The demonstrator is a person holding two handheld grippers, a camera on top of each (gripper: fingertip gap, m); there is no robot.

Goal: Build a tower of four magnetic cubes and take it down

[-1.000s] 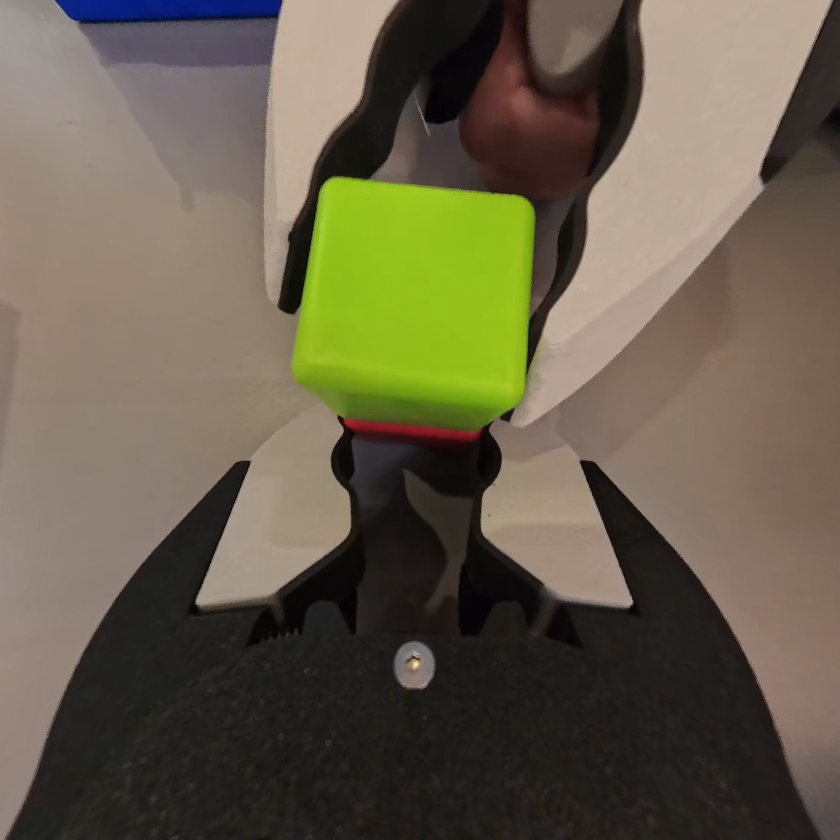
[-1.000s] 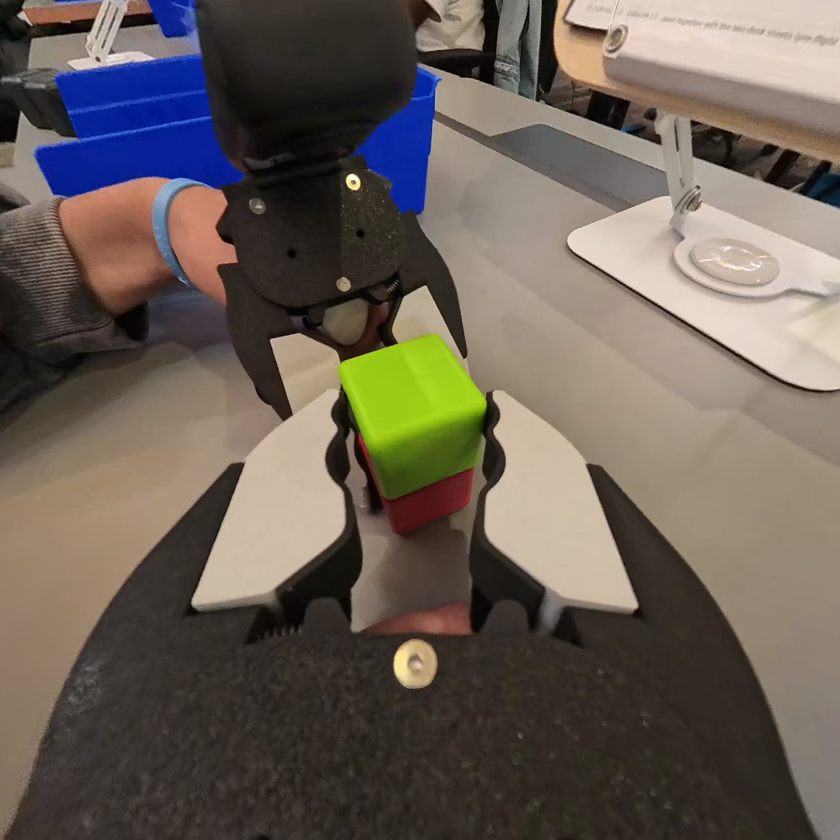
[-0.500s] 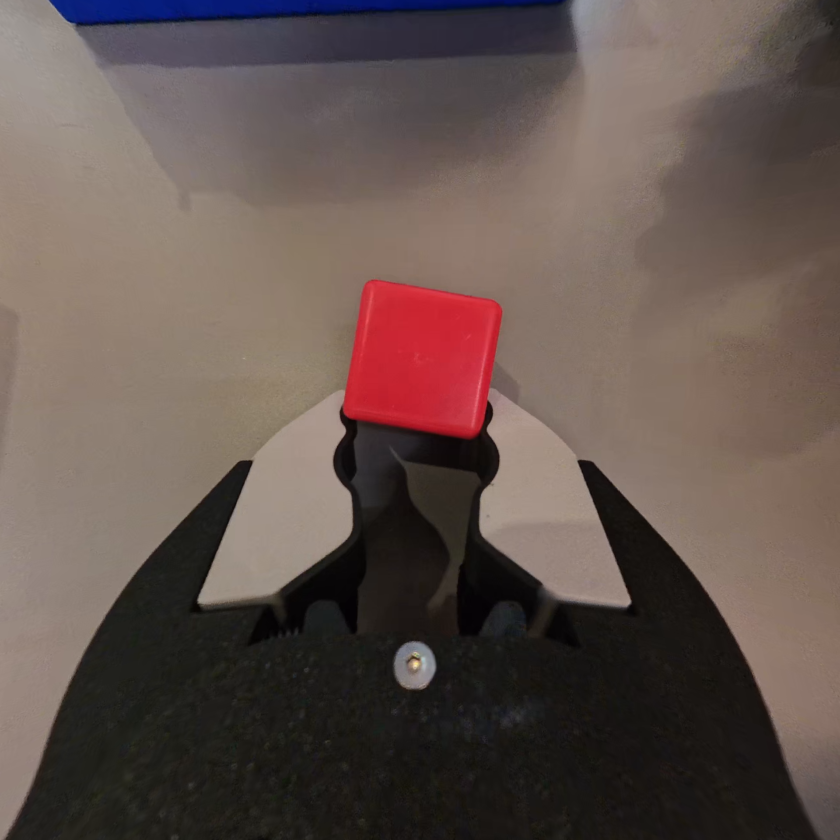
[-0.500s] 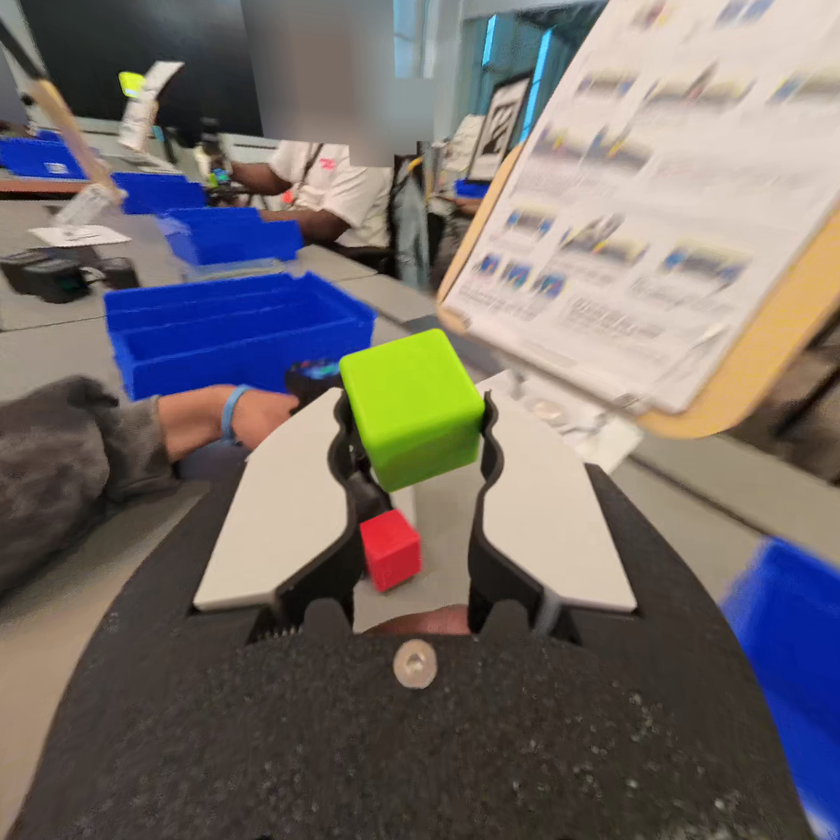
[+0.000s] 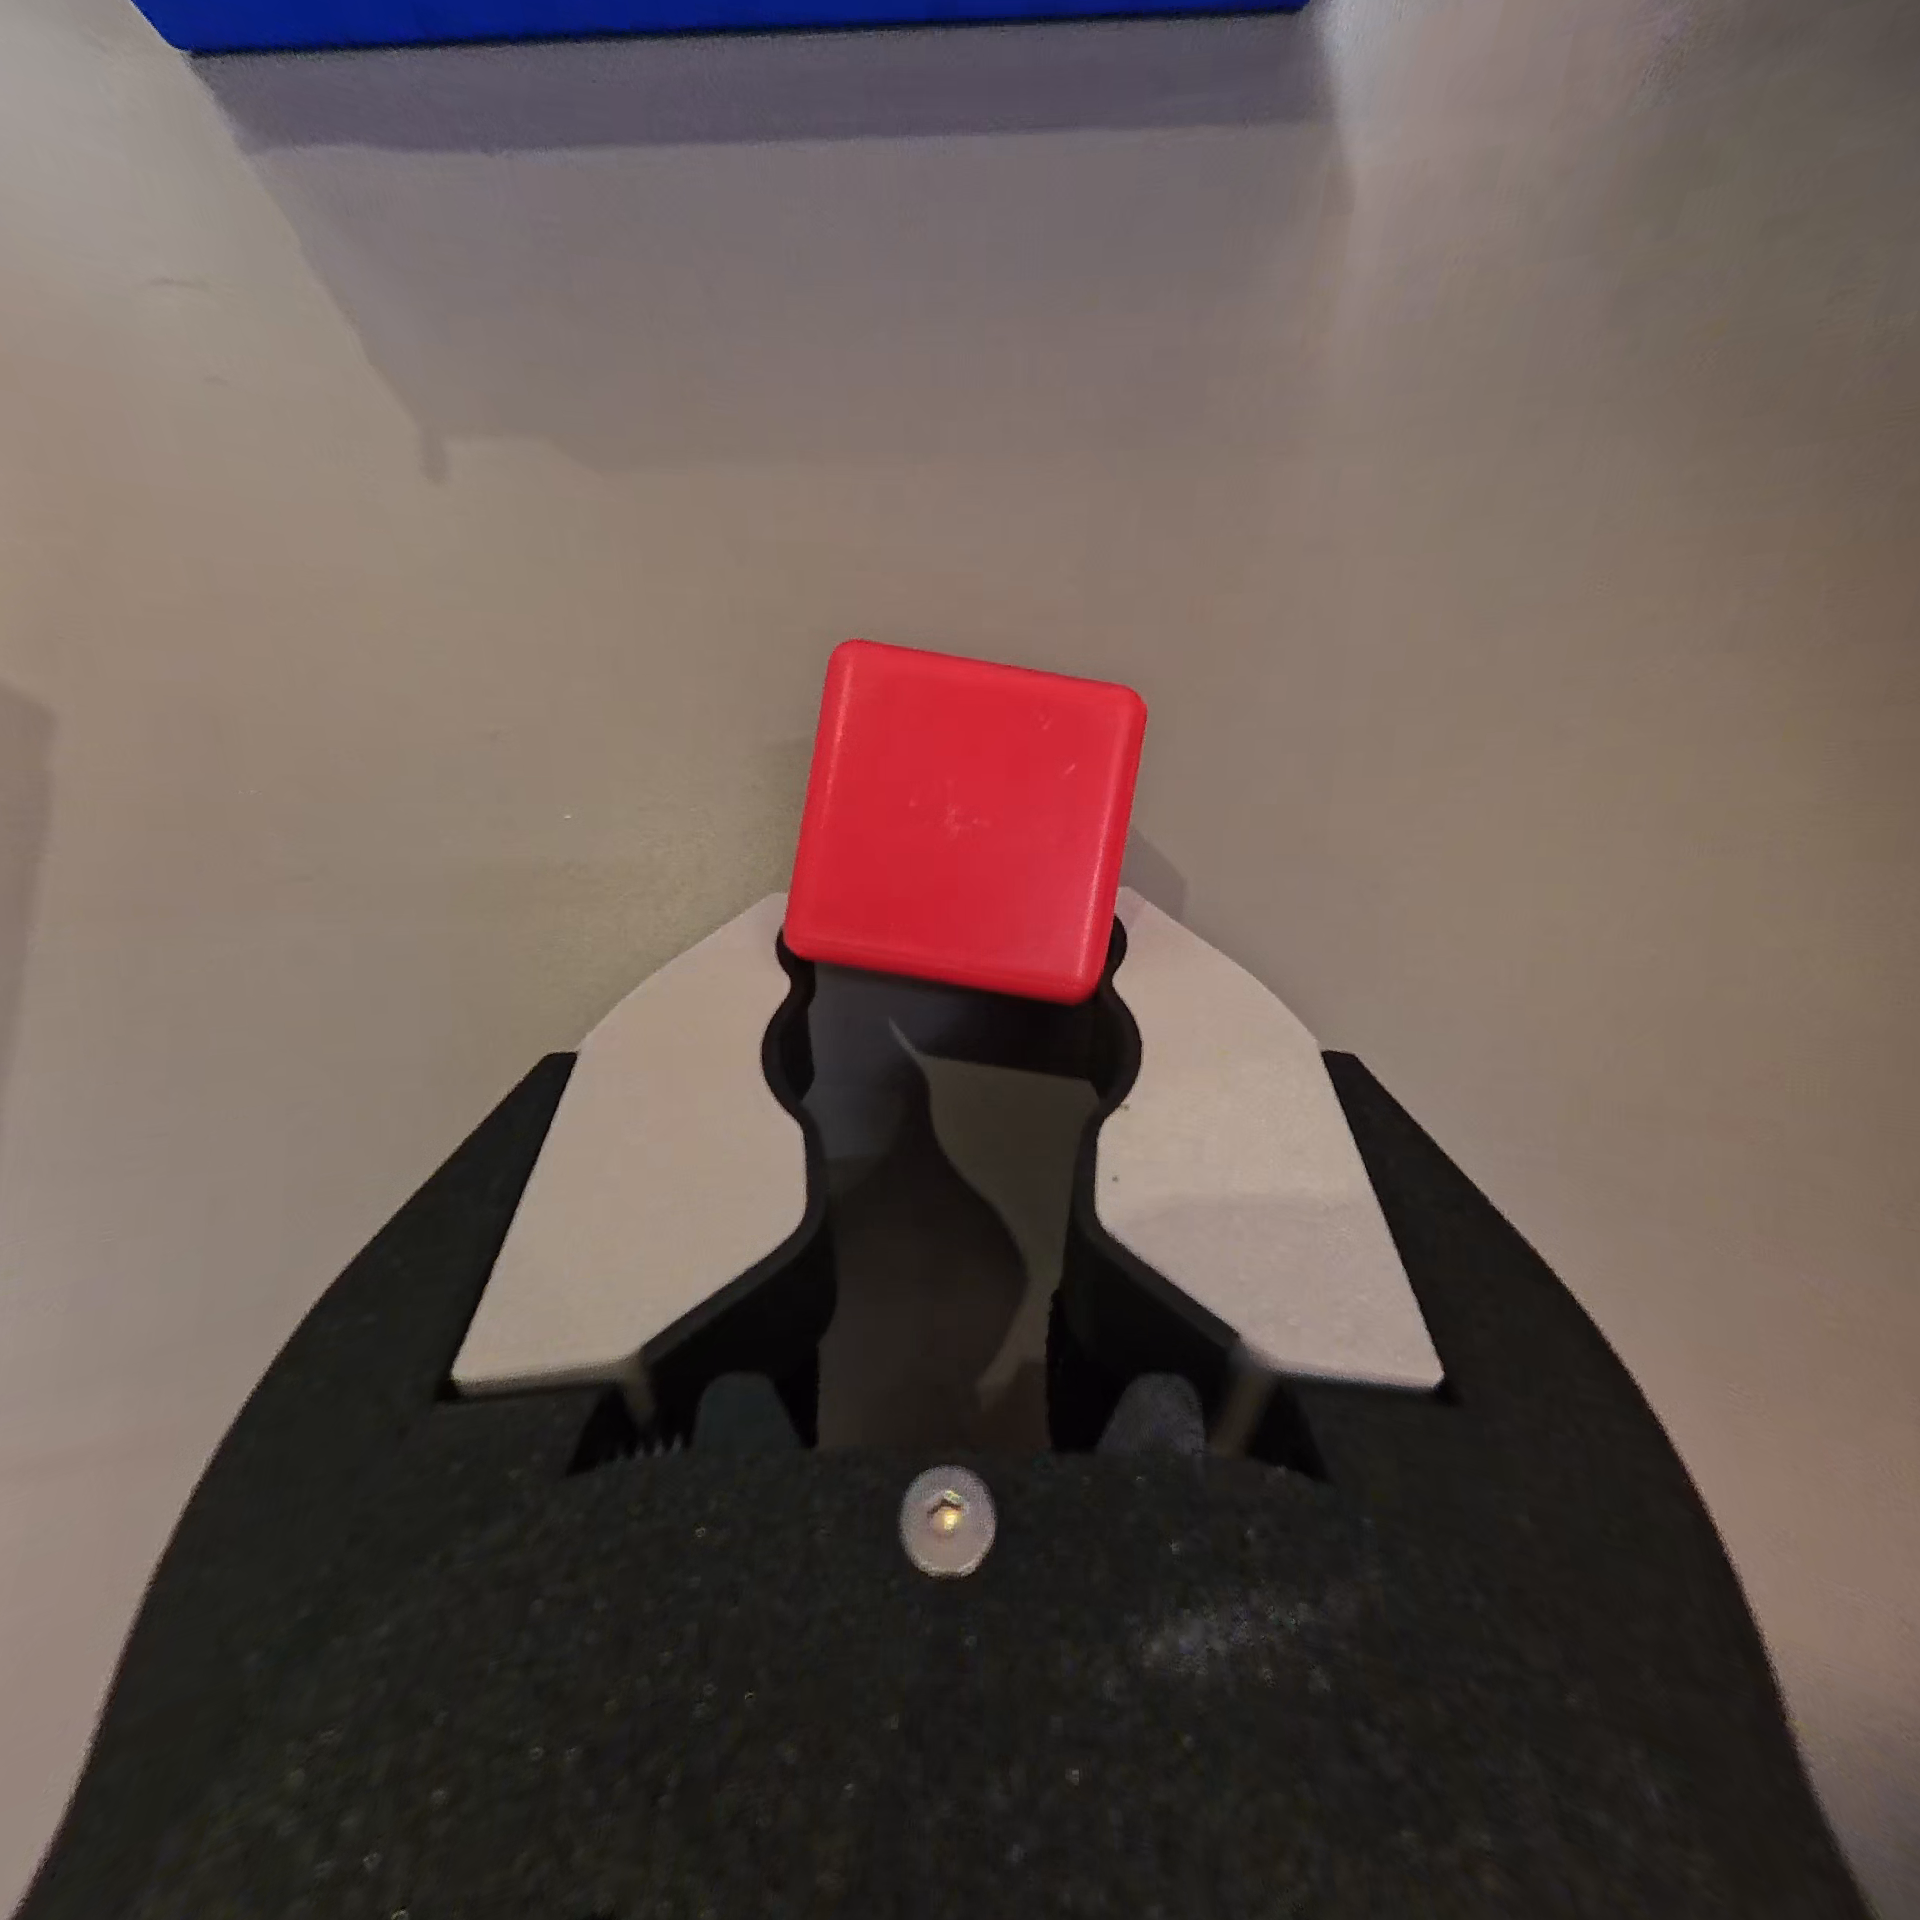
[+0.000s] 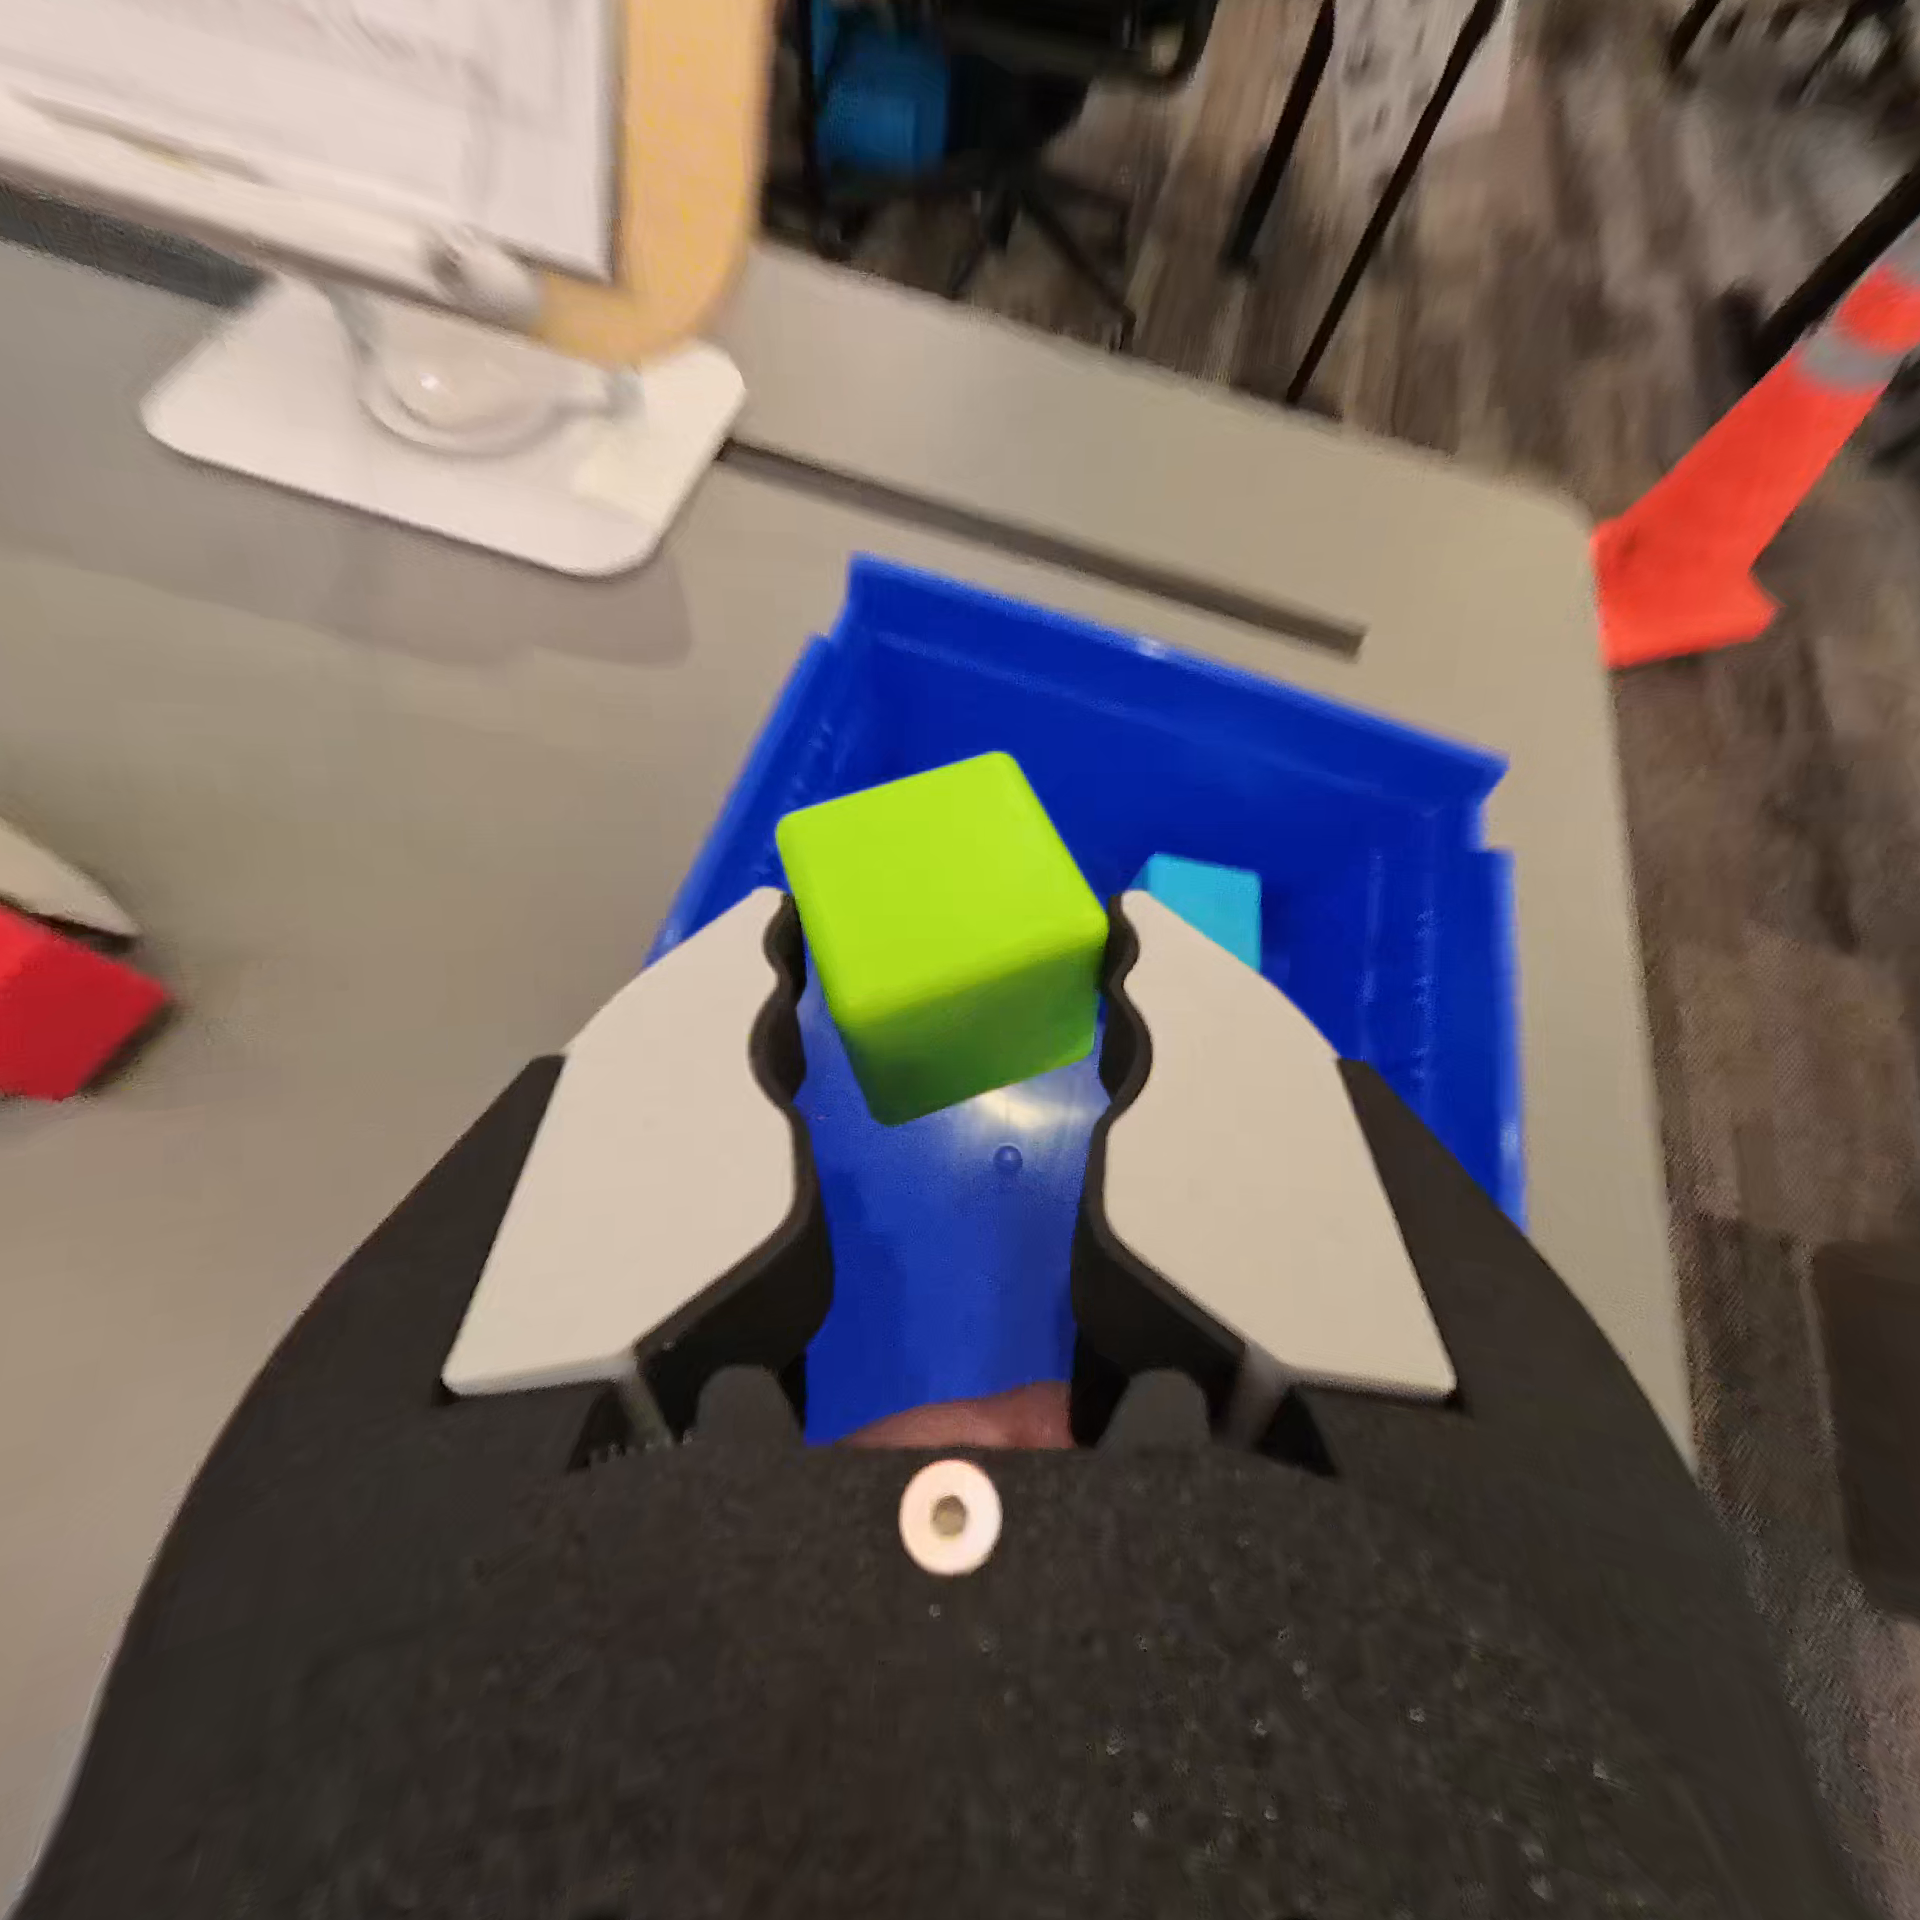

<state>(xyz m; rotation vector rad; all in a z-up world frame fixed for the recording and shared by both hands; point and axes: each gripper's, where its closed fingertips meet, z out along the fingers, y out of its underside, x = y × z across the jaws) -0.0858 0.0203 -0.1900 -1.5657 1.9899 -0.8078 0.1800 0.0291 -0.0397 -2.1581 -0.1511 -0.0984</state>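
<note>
In the left wrist view, a red cube (image 5: 966,821) stands on the grey table. My left gripper (image 5: 951,956) is shut on it, with the fingertips against its near sides. In the right wrist view, my right gripper (image 6: 945,935) is shut on a green cube (image 6: 935,894) and holds it in the air over an open blue bin (image 6: 1143,665). A light-blue cube (image 6: 1205,904) lies inside that bin. The red cube (image 6: 52,1018) also shows at the left edge of the right wrist view, with a grey finger of the left gripper beside it.
A white stand base (image 6: 468,468) with a tan board sits at the back left of the table. The table's right edge (image 6: 1621,831) runs close to the bin, with an orange cone (image 6: 1745,468) on the floor beyond. Another blue bin (image 5: 727,16) lies beyond the red cube.
My right gripper pulled the green cube off the red cube and swung it right, over the blue bin. The left gripper stayed on the red cube.
</note>
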